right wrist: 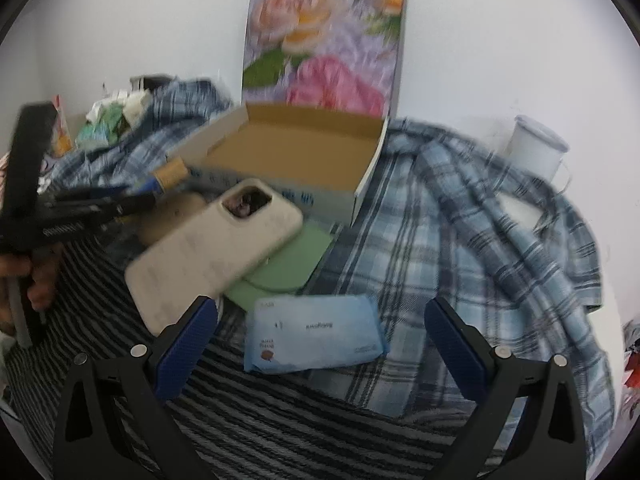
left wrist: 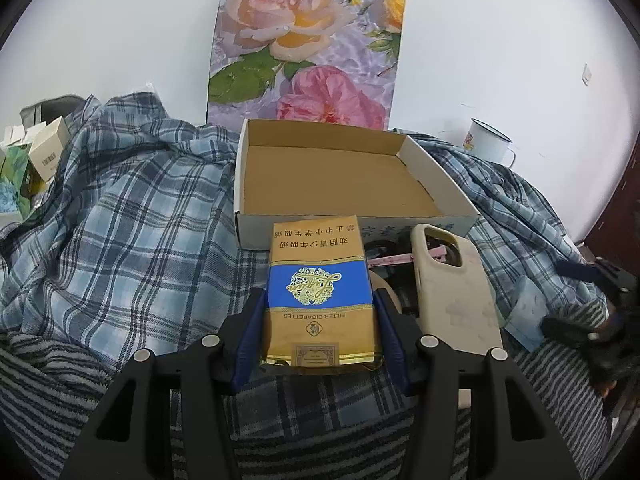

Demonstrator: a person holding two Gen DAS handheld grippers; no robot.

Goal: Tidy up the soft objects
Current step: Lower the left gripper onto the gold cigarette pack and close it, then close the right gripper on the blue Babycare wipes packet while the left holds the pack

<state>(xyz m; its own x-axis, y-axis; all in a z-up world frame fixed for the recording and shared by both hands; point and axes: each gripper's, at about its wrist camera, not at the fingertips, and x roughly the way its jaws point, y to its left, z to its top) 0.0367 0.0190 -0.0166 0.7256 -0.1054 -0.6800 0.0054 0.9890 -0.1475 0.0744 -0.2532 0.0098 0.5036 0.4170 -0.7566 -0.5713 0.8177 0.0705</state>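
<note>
The cigarette pack [left wrist: 320, 296] is being pinched by the left gripper [left wrist: 320, 320], just before the empty cardboard box [left wrist: 452, 184], likely its destination. The right gripper [right wrist: 320, 332], wide open and empty, is straddling a wet-wipes packet [right wrist: 316, 334] to grasp next.

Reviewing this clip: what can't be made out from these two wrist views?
- Right wrist view: print on the blue wipes pack is smeared by motion blur.
- Left wrist view: what lies behind the beige phone case and the cigarette pack is hidden by them.
- Left wrist view: the wipes pack is mostly hidden by the phone case.
- Right wrist view: the green item is partly covered by the phone case.
- Both views: the cardboard box front label is blocked or blurred.
</note>
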